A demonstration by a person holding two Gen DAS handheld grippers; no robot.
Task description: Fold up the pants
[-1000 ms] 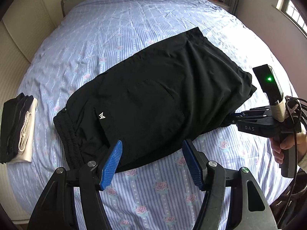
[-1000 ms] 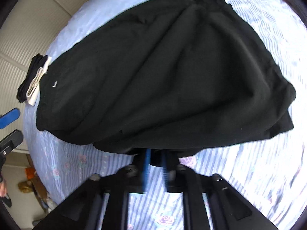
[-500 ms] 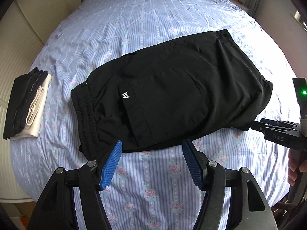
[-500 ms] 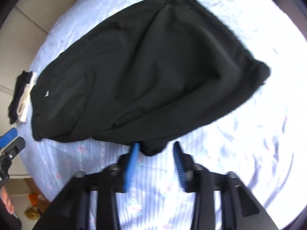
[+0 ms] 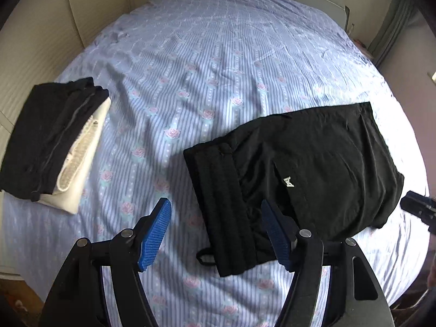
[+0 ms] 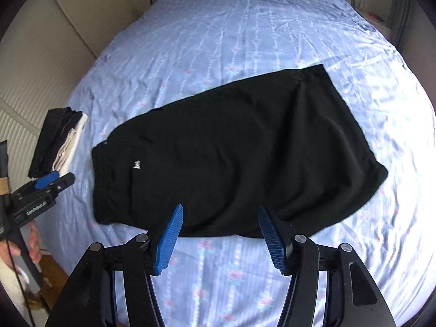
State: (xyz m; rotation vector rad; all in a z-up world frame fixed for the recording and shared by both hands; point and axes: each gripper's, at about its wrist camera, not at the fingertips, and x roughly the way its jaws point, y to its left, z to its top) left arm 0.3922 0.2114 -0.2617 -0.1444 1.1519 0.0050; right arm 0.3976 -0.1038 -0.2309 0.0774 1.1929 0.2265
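On the flowery bed sheet (image 6: 245,27), black pants (image 6: 231,158) lay folded flat, waistband at 9 o'clock, both left gripper (image 5: 216,234) and right gripper (image 6: 220,237) spread apart, holding nothing.

Black pants (image 6: 239,150) folded, flat on bed, lying slantwise. Ribbed elastic waistband (image 5: 223,204) at near-left end, small white logo (image 5: 286,182) beside it. Fabric lightly wrinkled.

- I see the pants (image 5: 313,174) lying flat on the bed (image 5: 218,54), waistband end toward the left.
- A stack of folded clothes (image 5: 51,141) sits well apart, left of the pants, near the bed's left edge.
- My left gripper (image 5: 215,231) hovers at the waistband; my right gripper (image 6: 220,234) is before the near edge.
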